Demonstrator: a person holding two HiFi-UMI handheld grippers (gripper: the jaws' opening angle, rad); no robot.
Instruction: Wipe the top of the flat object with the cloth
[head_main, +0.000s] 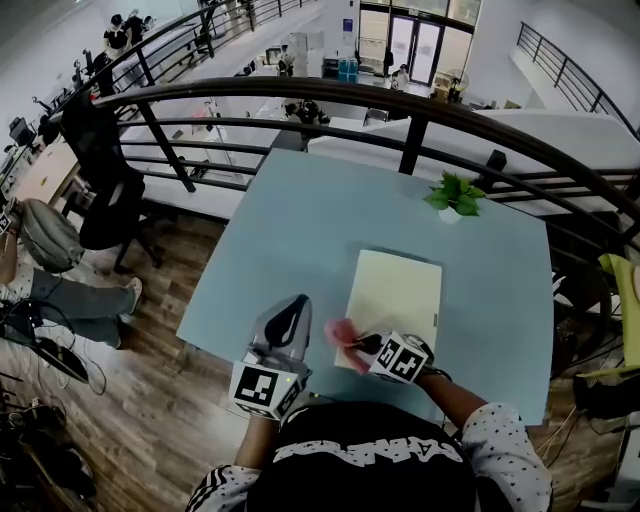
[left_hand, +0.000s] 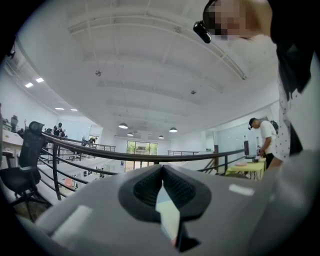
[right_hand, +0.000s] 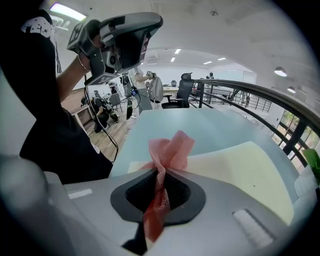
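- There is one table (head_main: 290, 230).
- One pale board (head_main: 395, 290) lies on it.
- There is one pink cloth (head_main: 341, 332).
- There are two grippers: a left gripper (head_main: 296, 300) and a right gripper (head_main: 358, 344).
- One potted plant (head_main: 455, 192) stands there.
- One black chair (head_main: 105, 190) is beside the table.

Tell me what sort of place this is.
Probably an open-plan office or lab on a mezzanine: a curved black railing edges it, an office chair stands by the blue table, and white desks lie beyond.
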